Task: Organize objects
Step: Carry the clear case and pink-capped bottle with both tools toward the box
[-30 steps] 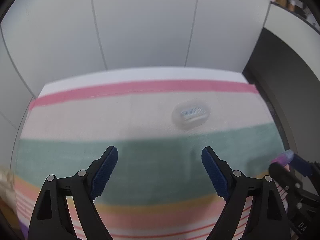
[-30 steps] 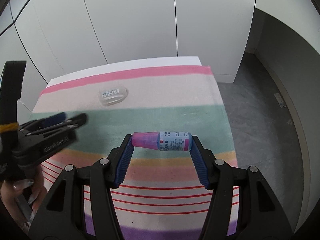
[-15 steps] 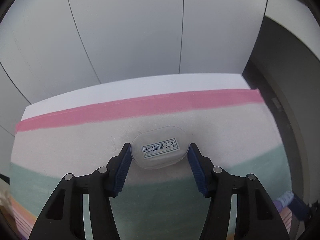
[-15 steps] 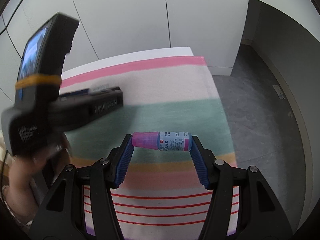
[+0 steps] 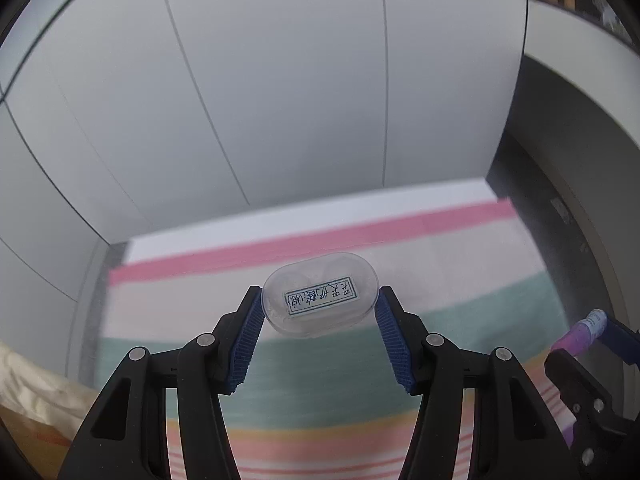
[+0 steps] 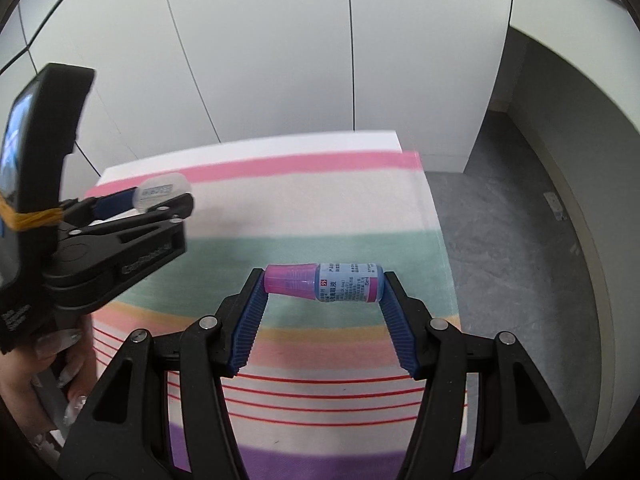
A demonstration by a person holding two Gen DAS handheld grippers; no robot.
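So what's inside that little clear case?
The clear case, held in the left claw, looks whitish inside; its printed label and cloudy plastic hide any contents.

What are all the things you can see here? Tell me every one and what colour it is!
Clear oval case: one, see-through plastic with a white label, held between the left gripper's fingers above the cloth.
Small bottle: one, pink cap and blue label, lying sideways between the right gripper's fingers.
Striped cloth: one, pink, cream, green, yellow, red and purple stripes, covering the table.
White wall panels: several, white, behind the table.
Grey floor: one, grey, right of the table.
Left gripper: one, black with blue pads, shut on the case.
Right gripper: one, black with blue pads, shut on the bottle.
Person's hand: one, on the left gripper's handle.
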